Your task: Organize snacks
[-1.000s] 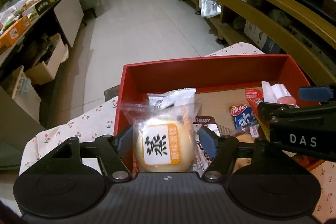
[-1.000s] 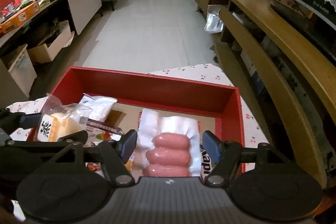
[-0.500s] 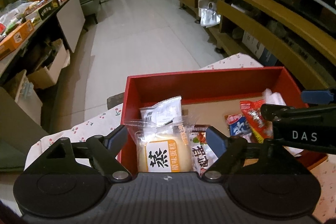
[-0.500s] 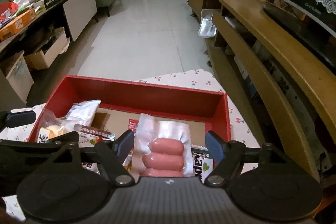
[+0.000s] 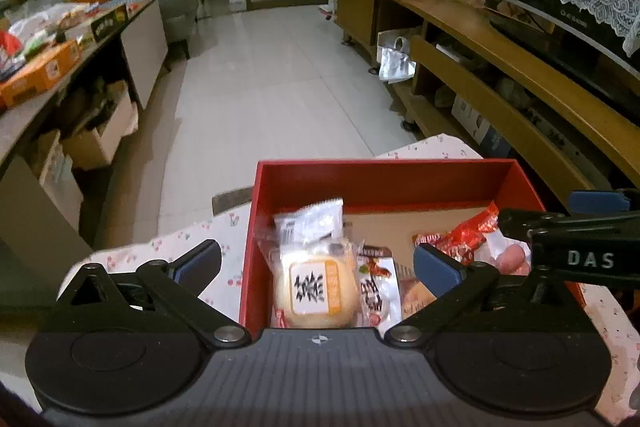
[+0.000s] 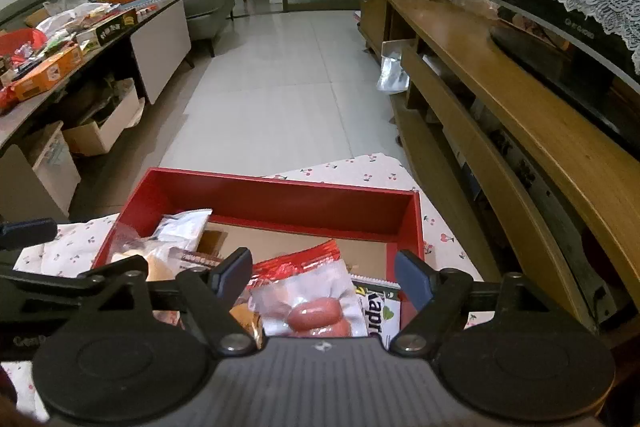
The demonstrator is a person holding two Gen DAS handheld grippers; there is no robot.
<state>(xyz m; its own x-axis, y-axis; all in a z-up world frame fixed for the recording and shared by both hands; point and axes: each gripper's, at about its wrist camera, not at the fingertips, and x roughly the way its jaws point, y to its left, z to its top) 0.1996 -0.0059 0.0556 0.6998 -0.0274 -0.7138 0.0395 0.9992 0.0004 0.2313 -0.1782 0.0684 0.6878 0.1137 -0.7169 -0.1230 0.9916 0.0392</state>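
Note:
A red box (image 5: 380,171) stands on a cherry-print cloth and holds several snacks. A wrapped bun with an orange-white label (image 5: 316,291) lies at the box's left end, below my left gripper (image 5: 318,263). Its jaws are opening wide and the pads stand clear of the bun. A white wrapper (image 5: 312,223) lies behind the bun. At the box's right end lies a pack of pink sausages (image 6: 316,307), with a red crinkled wrapper (image 6: 300,261) at its far edge. My right gripper (image 6: 324,273) hangs over it, jaws opening, pads not touching it.
A green-white packet (image 6: 380,311) lies beside the sausages against the red wall (image 6: 412,227). A long wooden cabinet (image 6: 500,99) runs along the right. A cluttered low table (image 6: 80,35) and cardboard boxes (image 6: 100,131) line the left, with tiled floor (image 6: 280,87) between.
The left jaws let go of the bun and spread wide; it now lies in the box. Both grippers rose and drew back. The right jaws widened a little over the sausage pack.

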